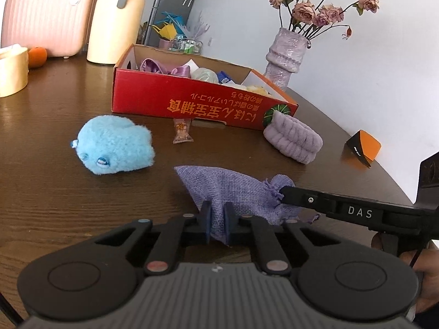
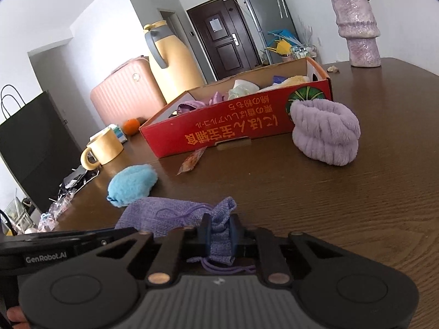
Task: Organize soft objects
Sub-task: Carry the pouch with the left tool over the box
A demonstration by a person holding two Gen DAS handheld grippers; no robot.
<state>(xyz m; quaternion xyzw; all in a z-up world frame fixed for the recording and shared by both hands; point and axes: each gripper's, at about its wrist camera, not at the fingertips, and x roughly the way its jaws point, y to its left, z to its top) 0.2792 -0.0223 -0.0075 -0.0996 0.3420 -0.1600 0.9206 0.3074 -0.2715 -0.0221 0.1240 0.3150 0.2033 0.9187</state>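
Left gripper [image 1: 218, 220] pinched nearly closed on one edge of the pouch [image 1: 233, 192], lilac fabric bunched between its fingers, low centre of the left view. Right gripper [image 2: 219, 234] likewise clamped on the pouch's [image 2: 170, 216] gathered drawstring neck, low centre of the right view, cord trailing beneath. Seen in the left view entering from the right edge, tip buried in the frayed neck. Pouch stretched between the two, above or on the table [image 1: 55, 205]; cannot tell which.

Blue plush [image 1: 115, 145] left of centre on the table, apart from the pouch. Purple band [image 1: 293, 139] right of centre, touching or just beside the red box's [image 1: 197, 101] near corner. Small packet [image 1: 182, 131] just in front of the box wall. Inside the box, assorted soft items, purple satin at its left end. Vase [image 1: 286, 54] with dried roses upper right, behind the box. Pink case [image 1: 46, 16] and yellow jug [image 1: 118, 22] upper left. Orange [image 1: 37, 56] beside a mug [image 1: 12, 71] at the left edge.
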